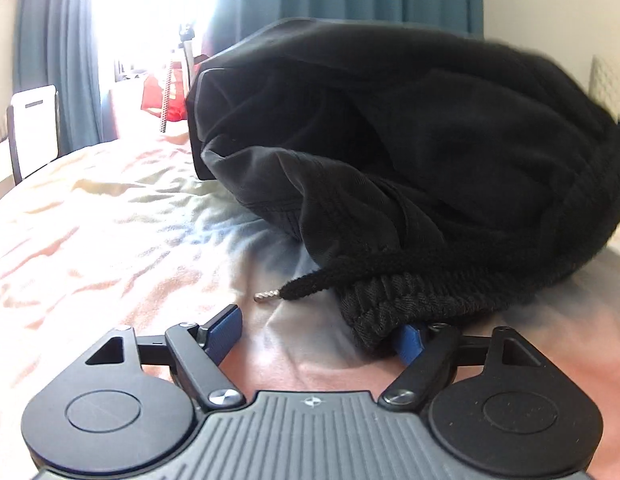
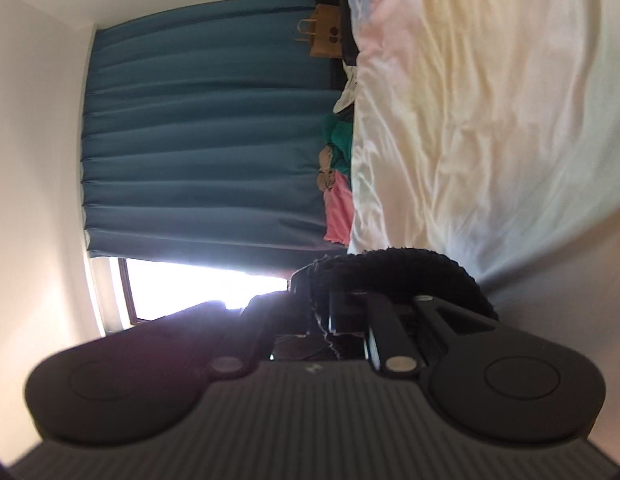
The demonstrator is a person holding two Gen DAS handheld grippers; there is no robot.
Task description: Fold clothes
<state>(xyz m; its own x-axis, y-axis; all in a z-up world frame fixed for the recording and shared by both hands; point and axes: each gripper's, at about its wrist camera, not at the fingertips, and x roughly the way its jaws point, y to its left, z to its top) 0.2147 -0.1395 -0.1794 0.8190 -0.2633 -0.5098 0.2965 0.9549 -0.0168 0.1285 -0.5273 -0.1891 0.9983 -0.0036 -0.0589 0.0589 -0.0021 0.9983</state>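
Note:
A black garment (image 1: 410,140) with a ribbed band (image 1: 394,300) and a metal-tipped drawstring (image 1: 298,284) lies bunched on the pastel bedsheet (image 1: 110,220). My left gripper (image 1: 314,336) is open low on the sheet, its blue pads (image 1: 224,330) wide apart. The ribbed band drapes over the right pad and partly hides it. In the right wrist view the camera is rolled sideways. My right gripper (image 2: 334,304) is shut on a fold of the black ribbed fabric (image 2: 406,266), which curls over the fingertips and hides them.
Teal curtains (image 2: 198,128) and a bright window (image 1: 150,8) stand behind the bed. A white chair (image 1: 34,128) and red items (image 1: 170,96) sit at the far left. A paper bag (image 2: 324,32) and green and pink clothes (image 2: 338,184) lie by the bed's edge.

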